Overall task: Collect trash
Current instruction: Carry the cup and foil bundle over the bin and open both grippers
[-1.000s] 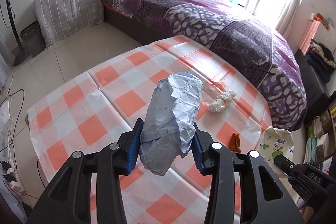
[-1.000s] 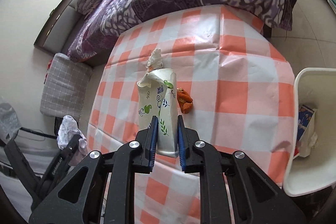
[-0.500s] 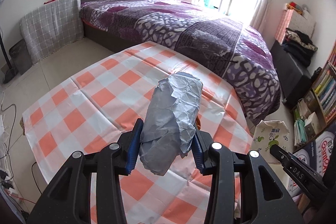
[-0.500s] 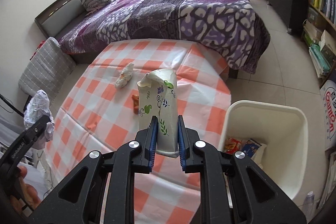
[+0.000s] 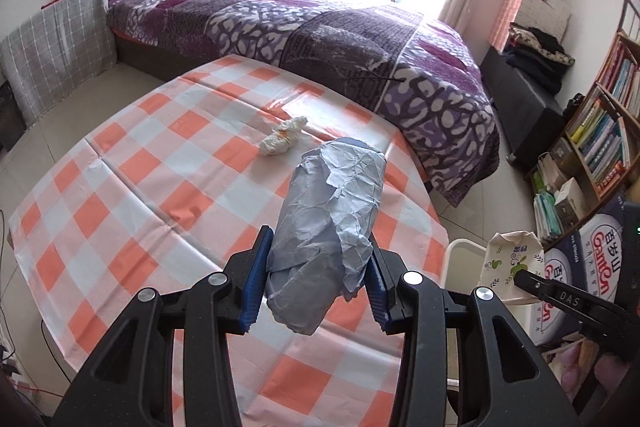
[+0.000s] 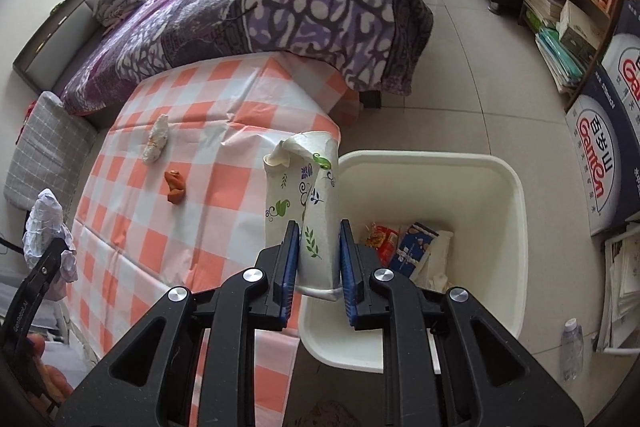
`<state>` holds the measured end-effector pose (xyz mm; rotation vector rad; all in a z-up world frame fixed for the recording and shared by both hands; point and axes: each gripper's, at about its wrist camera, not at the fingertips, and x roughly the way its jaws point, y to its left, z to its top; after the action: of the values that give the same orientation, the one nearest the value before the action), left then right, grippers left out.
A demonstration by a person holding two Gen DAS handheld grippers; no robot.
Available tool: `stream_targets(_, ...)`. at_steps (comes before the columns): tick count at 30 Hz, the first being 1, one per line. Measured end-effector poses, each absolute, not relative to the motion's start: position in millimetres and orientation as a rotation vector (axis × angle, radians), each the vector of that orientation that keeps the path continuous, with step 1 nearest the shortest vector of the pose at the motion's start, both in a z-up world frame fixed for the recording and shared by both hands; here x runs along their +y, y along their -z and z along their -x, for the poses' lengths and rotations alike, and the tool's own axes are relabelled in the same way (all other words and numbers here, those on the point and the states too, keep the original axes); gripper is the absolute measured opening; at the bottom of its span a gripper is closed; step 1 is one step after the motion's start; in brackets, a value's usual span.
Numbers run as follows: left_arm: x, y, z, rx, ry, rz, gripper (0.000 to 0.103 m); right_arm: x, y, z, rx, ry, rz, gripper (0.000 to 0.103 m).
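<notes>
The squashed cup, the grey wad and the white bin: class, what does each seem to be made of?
Squashed cup: probably thin coated paper, since it creases sharply and carries printed leaves. Grey wad: likely matte paper, covered in fine crumple lines. White bin: apparently smooth moulded plastic with rounded corners and a soft sheen.

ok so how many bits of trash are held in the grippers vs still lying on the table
Held in grippers: 2, crumpled paper in the left gripper, crushed paper cup in the right gripper
On the table: 2, white tissue wad, orange scrap
Total: 4
</notes>
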<state>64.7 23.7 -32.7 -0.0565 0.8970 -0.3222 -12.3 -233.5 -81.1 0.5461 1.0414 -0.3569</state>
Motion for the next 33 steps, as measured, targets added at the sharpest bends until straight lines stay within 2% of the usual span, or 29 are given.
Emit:
stream_targets(4, 6.6, 42.6, -61.2, 0.957, 0.431, 0.095, 0.043, -246.2, 87.0, 18.8, 1.079, 0.402, -0.550, 0.025)
stream_targets(7, -9.2, 50.1, -56.8, 0.999, 0.501, 0.106, 0.043, -257.8, 87.9, 25.4, 1.073, 0.440, -0.587, 0.038)
stream_targets(8, -14.6, 53.1, -55.1, 1.012, 0.521, 0.105, 0.043, -262.5, 86.8, 28.8, 1.059, 0.454, -0.606, 0.052)
stream_targets(9, -21.1, 55.9, -52.9, 1.023, 0.538, 0.100, 0.043, -267.3, 85.5, 32.2, 1.043, 0.465, -0.624, 0.060)
stream_targets(14, -51.5, 70.0, -42.3, 1.072, 0.616, 0.076, 0.043, -290.9, 82.6, 42.7, 0.997, 0.487, -0.714, 0.070)
stream_targets(21, -88.2, 86.0, -29.4, 1.109, 0.673, 0.013, 0.043, -314.9, 78.1, 56.3, 0.952, 0.512, -0.787, 0.077)
stream_targets(33, -152.0, 110.6, 3.7, 1.159, 0.775, -0.091, 0.043, -343.8, 76.6, 74.8, 0.904, 0.553, -0.844, 0.083)
